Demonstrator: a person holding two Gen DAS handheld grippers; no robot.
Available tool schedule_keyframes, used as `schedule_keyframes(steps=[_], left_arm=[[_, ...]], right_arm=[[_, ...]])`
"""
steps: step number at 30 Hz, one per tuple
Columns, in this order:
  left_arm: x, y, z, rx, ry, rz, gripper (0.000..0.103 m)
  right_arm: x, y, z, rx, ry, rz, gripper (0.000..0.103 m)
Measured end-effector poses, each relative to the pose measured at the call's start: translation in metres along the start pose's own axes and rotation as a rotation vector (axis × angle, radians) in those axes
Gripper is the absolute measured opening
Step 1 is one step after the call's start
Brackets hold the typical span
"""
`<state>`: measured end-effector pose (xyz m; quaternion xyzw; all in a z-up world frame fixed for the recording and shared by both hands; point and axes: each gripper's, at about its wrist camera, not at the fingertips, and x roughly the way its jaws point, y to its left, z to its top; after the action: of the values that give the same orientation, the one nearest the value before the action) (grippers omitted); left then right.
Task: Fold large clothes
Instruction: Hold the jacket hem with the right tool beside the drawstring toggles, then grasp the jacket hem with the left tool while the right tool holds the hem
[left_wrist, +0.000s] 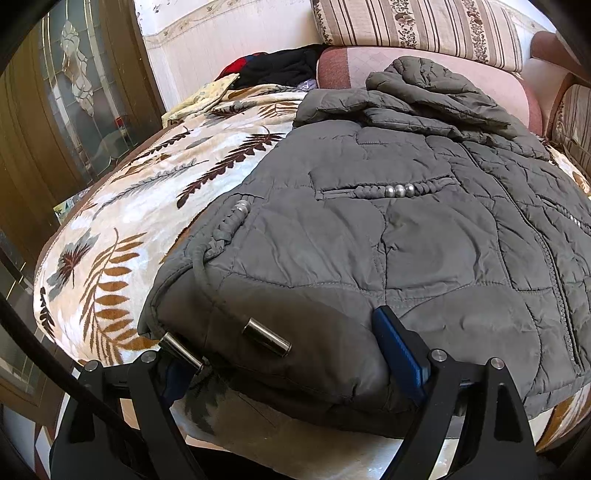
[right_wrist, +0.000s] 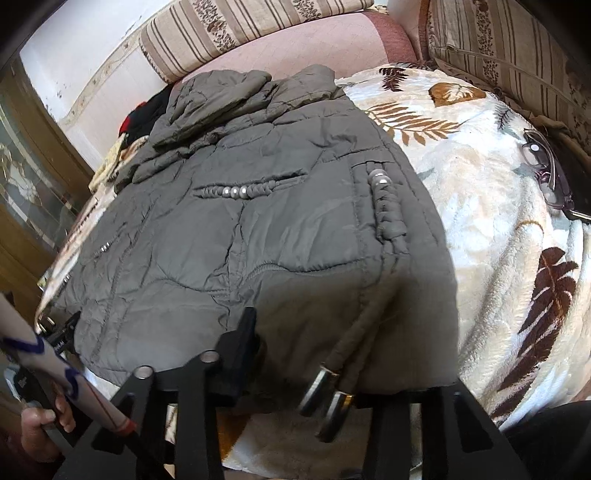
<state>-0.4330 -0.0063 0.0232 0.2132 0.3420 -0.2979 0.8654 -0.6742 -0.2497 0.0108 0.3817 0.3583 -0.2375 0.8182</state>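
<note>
Far left, a wooden glass-panel door (left_wrist: 74, 110). Leaf-print blanket (left_wrist: 147, 192) covers the bed; dark clothes pile (left_wrist: 280, 66) at its far end. Grey quilted jacket (left_wrist: 369, 221) lies flat on the blanket, front up, hood bunched at the far end, hem at the near edge. Left tongs (left_wrist: 295, 354) spread wide at the hem's left corner, hem and metal cord tips (left_wrist: 266, 338) between the fingers, blue pad (left_wrist: 400, 354) against the fabric. Right tongs (right_wrist: 332, 373) at the hem's right corner, partly closed; can't tell if pinching. Two cord ends (right_wrist: 325, 398) hang there. Eyeglasses (right_wrist: 546, 173) on the blanket, far right.
</note>
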Motion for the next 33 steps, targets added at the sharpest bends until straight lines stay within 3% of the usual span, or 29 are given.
schedule_keyframes(steps=[10,12,14,19,23,26,29,31,33], left_arm=[[-0.004,-0.002,0.0,0.016,-0.019,-0.002,0.08],[-0.006,-0.002,0.0,0.016,-0.027,-0.004,0.073],[-0.009,-0.001,0.001,0.016,-0.041,-0.007,0.055],[-0.011,0.008,0.004,-0.038,-0.044,-0.046,0.034],[-0.01,0.021,0.005,-0.104,-0.032,-0.096,0.034],[-0.007,0.025,0.004,-0.133,-0.012,-0.097,0.045],[-0.001,0.03,0.004,-0.166,0.011,-0.12,0.048],[-0.001,0.032,0.005,-0.182,0.01,-0.137,0.039],[-0.004,0.032,0.005,-0.183,-0.004,-0.149,0.031]], right_arm=[[-0.001,0.002,0.0,-0.005,-0.008,0.0,0.035],[0.0,0.001,0.0,0.0,-0.001,0.0,0.039],[0.001,0.0,0.001,0.004,0.004,-0.003,0.041],[0.003,0.0,0.0,-0.001,0.009,-0.007,0.043],[0.003,0.0,0.0,-0.004,0.012,-0.01,0.047],[0.004,0.0,0.0,-0.006,0.014,-0.011,0.048],[0.005,0.0,0.0,-0.009,0.015,-0.011,0.049],[0.005,0.001,0.0,-0.016,0.013,-0.015,0.048],[0.004,0.002,0.001,-0.02,-0.005,-0.014,0.037]])
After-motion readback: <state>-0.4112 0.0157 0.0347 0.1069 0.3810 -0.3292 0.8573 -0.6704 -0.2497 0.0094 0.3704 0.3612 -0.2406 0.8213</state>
